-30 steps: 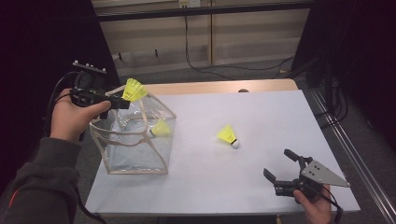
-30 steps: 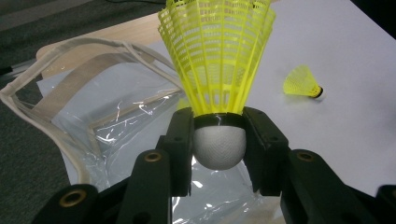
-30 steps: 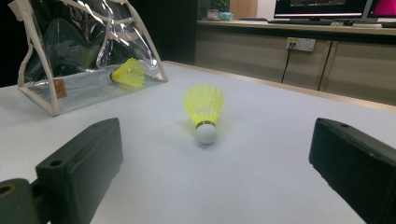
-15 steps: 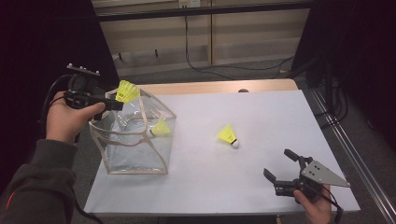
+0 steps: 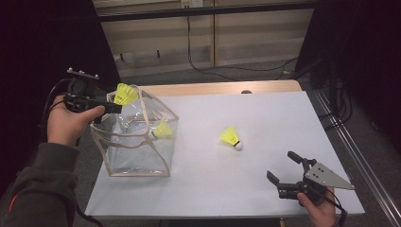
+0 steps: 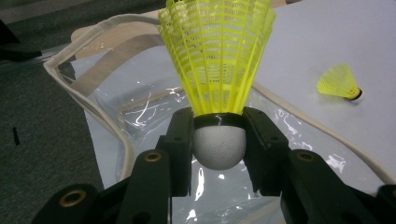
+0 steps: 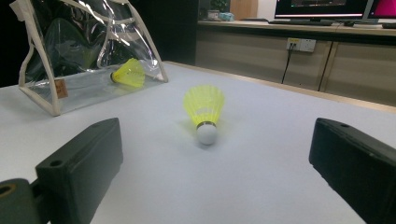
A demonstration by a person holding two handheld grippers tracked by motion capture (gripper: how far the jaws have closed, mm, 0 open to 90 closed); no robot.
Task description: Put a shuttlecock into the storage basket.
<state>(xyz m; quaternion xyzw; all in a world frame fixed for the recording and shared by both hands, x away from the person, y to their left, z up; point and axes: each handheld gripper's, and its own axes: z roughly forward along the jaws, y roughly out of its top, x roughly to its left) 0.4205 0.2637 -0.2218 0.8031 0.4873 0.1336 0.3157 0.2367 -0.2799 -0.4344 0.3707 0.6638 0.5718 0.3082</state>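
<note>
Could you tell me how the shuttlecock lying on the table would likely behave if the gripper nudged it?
The loose shuttlecock lies on its side, so it would probably roll in a curve around its rounded cork. Its open mesh skirt suggests it is very light, likely skidding away easily.

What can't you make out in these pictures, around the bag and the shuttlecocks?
- High view: left gripper jaw tips, too small against held shuttlecock.
- High view: clear bag bottom, glare blurs it.
- Right gripper view: shuttlecock in the bag, cork tip hidden by reflections.
</note>
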